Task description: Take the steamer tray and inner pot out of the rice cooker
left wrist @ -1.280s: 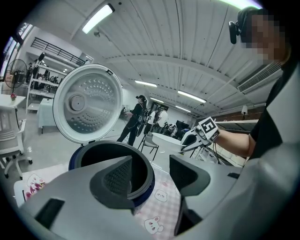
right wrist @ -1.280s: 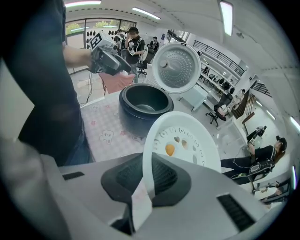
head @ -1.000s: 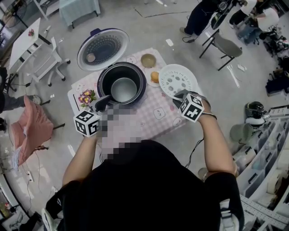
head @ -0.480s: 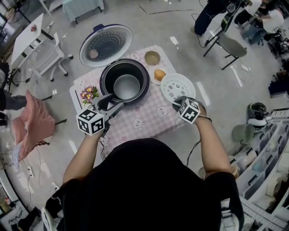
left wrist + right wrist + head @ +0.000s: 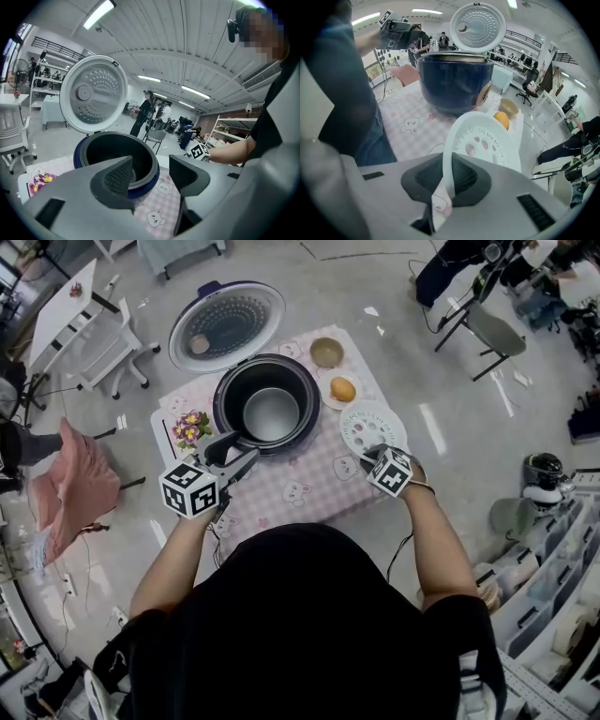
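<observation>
Right gripper (image 5: 368,452) comes down toward the table, jaws clamped on the near rim of the steamer tray (image 5: 373,426). Tray drops lower and looks smaller from above. It shifts from beside the orange (image 5: 343,389) to nearer the person, over the checked cloth (image 5: 309,486)'s right edge. Contact with cloth: can't tell.

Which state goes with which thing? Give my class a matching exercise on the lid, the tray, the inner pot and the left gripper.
Things:
1. lid
2. tray
3. inner pot
4. left gripper

States:
A. inside the cooker
B. jaws apart, nothing between them
C. swung back behind the cooker
D. rim clamped by the right gripper

Pairs: 1-C, 2-D, 3-A, 4-B.
</observation>
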Motion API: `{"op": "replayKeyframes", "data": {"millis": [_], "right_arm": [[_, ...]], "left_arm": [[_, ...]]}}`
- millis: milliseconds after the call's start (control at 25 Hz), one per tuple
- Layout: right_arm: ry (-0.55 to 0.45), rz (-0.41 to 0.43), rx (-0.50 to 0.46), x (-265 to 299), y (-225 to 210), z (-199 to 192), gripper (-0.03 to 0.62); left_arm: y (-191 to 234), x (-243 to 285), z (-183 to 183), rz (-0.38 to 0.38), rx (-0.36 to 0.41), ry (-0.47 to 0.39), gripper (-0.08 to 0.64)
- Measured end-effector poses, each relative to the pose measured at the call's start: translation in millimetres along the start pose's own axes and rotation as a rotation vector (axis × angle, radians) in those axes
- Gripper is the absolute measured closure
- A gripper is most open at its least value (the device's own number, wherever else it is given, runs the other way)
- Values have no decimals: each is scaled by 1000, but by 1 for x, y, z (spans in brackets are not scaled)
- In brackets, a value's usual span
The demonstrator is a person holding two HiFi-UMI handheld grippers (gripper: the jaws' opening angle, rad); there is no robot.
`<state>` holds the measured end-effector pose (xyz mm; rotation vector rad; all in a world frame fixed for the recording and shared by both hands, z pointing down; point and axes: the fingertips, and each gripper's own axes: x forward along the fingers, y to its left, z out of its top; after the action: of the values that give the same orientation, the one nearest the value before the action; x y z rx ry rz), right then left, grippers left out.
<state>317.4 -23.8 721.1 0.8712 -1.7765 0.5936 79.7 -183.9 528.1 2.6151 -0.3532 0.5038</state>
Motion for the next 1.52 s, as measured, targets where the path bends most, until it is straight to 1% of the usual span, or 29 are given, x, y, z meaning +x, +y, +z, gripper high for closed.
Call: {"op": "replayKeyframes", "data": {"millis": [120, 320, 520, 720, 1160, 1360, 1520], "right_arm": [[2, 5, 15, 14, -1, -4, 551], [6, 21, 11, 33, 5, -12, 551], [3, -13, -24, 53, 6, -20, 552], [13, -13, -35, 72, 15, -34, 549], [27, -4, -56, 95, 22, -44, 543], [46, -17, -81, 102, 24, -51, 540], [38, -11, -79, 103, 26, -53, 535]], "left_arm": [[3, 1, 0, -6, -14, 6, 296], [3, 5, -1, -5, -32, 12, 296], [5, 11, -2, -14, -37, 21, 305], [7, 14, -4, -17, -54, 27, 305], [11, 20, -10, -13, -73, 46, 316], [8, 23, -12, -18, -77, 47, 319], [7, 23, -13, -19, -80, 46, 319]]}}
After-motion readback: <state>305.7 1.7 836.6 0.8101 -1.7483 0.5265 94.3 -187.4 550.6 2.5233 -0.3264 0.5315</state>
